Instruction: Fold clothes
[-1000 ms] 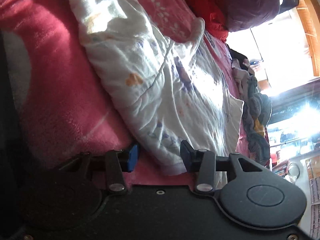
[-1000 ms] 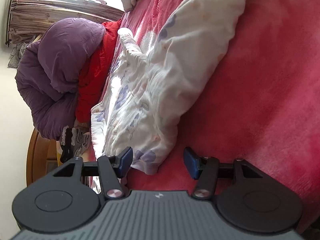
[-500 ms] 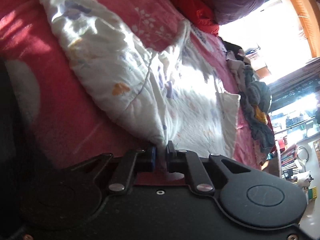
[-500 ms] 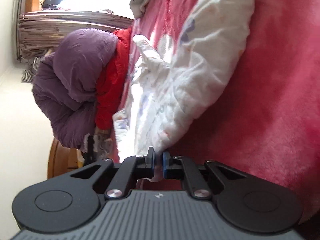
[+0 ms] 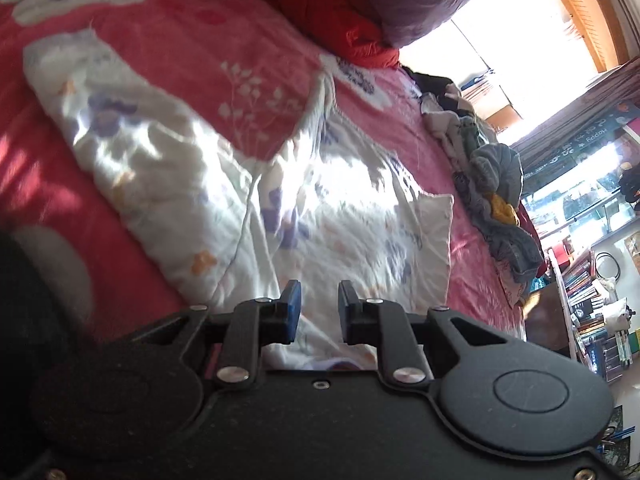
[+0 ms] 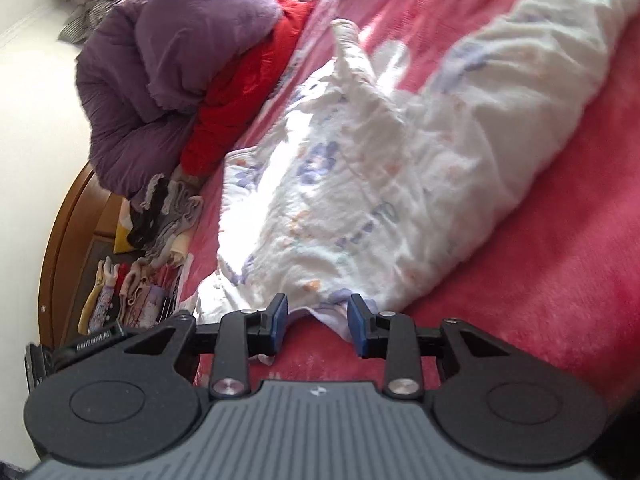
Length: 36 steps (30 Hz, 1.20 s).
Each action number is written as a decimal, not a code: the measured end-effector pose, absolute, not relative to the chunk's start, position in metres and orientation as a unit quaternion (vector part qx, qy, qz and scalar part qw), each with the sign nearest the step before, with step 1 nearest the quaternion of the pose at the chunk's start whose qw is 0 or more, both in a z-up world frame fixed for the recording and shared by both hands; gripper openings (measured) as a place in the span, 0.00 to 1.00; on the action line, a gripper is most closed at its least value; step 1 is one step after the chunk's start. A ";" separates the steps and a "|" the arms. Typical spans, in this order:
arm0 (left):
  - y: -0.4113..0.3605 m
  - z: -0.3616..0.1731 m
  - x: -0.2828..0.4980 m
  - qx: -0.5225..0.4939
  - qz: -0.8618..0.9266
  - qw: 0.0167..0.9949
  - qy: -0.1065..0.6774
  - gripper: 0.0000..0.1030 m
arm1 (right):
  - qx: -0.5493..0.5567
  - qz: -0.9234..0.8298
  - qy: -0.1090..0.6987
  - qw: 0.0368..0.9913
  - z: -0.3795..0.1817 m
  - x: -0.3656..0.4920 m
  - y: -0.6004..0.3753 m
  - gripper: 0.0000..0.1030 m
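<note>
The white floral garment (image 5: pixel 224 184) lies spread and crumpled on the pink fleece bedspread (image 5: pixel 168 40), thin quilted cotton with purple and orange flower prints, one sleeve-like limb stretching away up the bed. Its near hem sits directly in front of both tools.

The left gripper (image 5: pixel 319 306) has its jaws opening, a narrow gap between the blue pads; cloth shows through the gap, but the pads do not press on it. The right gripper (image 6: pixel 317 322) is also opening, wider, with a puckered lilac-trimmed edge of the garment (image 6: pixel 360 184) lying between the fingers and untouched by them.

The bedspread is plush, deep pink with pale flower motifs. At the head of the bed, a bulky purple duvet (image 6: pixel 168 76) is heaped over a red padded item (image 6: pixel 248 92). A wooden headboard (image 6: pixel 68 216) curves behind it. A pile of grey knitwear (image 5: pixel 496 184) rests along the far bed edge. Beyond, a bright window (image 5: pixel 516 32) and crowded bookshelves (image 5: pixel 592 304).
</note>
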<state>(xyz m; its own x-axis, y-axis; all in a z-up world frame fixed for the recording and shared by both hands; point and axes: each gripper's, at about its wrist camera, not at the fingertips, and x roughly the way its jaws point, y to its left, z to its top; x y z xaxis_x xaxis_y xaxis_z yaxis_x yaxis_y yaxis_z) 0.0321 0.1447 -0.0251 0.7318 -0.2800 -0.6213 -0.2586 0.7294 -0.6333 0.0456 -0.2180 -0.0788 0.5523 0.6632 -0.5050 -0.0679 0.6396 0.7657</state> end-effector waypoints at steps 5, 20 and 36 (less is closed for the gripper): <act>0.154 -0.011 0.071 -0.306 0.010 0.891 0.336 0.18 | 0.276 0.209 0.364 0.865 -0.058 0.077 -0.218 0.34; 0.168 -0.037 0.238 -0.154 0.041 0.917 0.366 0.47 | 0.199 0.129 0.347 0.907 -0.063 0.252 -0.217 0.59; 0.172 -0.071 0.292 -0.127 -0.089 0.908 0.390 0.18 | 0.170 0.186 0.371 0.894 -0.090 0.321 -0.201 0.60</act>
